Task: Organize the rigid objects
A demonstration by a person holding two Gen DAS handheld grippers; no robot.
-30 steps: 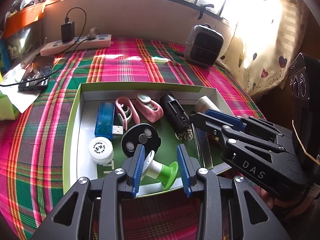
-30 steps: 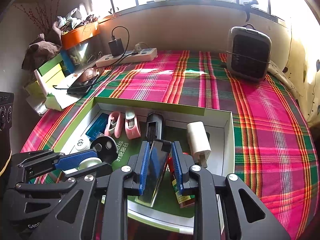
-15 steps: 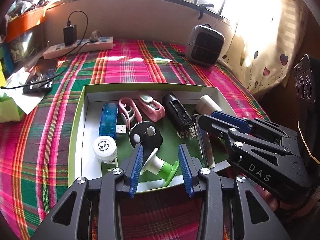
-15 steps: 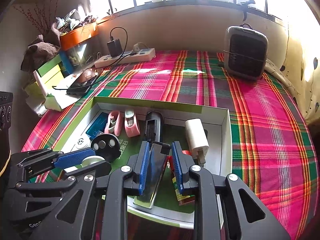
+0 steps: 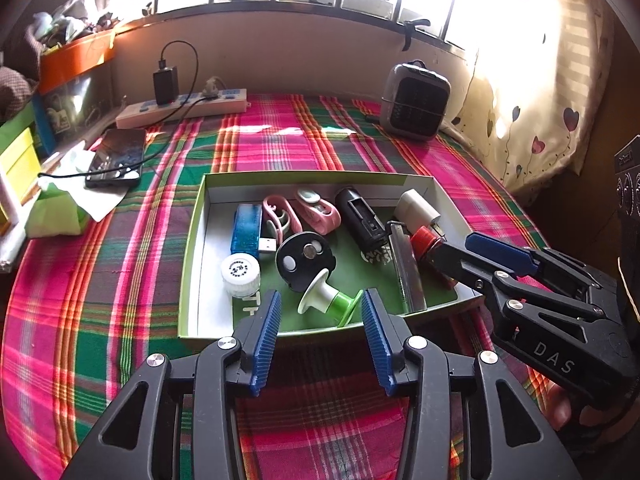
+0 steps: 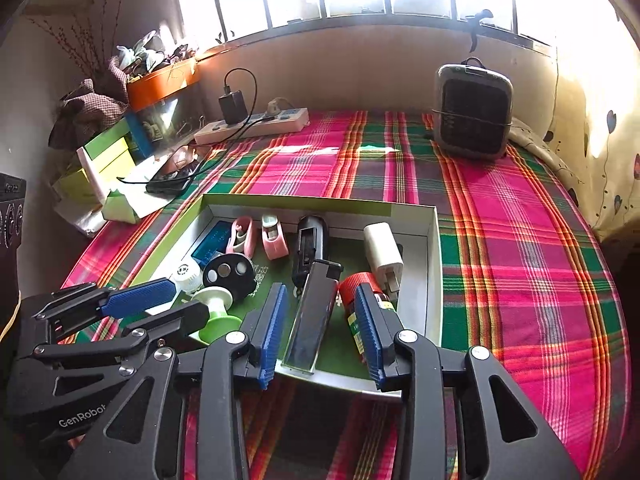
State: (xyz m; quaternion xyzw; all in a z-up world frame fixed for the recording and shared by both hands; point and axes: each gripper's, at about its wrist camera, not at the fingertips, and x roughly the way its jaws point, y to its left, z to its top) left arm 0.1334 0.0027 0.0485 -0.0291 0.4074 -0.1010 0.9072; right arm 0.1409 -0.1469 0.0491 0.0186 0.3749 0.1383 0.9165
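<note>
On the plaid pink-and-green cloth [image 5: 152, 280], a shallow cardboard box with a green rim [image 5: 192, 264] is holding the rigid objects. Along its left side a translucent blue USB stick [image 5: 247, 229] is lying lengthwise, with a white round screw cap [image 5: 240, 276] sitting just below it. Next come two pink plastic clips [image 5: 304, 216] side by side at the far wall, and a black round disc with metal studs [image 5: 306, 260] lying near the middle.

The left gripper [image 5: 320, 320] is hovering at the box's near edge, its blue ribbed jaws opening, apart and pressing on nothing; the white-and-green plastic spool [image 5: 328, 300] is lying on its side between them, resting against the near wall.

Further right a black cylindrical casing [image 5: 360, 224] is lying lengthwise. The right gripper [image 6: 320, 320] is hanging over the box's near right part, its jaws also opening, with the dark flat rectangular lighter [image 6: 316, 312] lying loose between them, touching neither pad. Just beside it a red-capped small bottle [image 6: 360, 292] is lying, and a white cube-shaped charger plug [image 6: 382, 252] is sitting in the far right corner.
</note>
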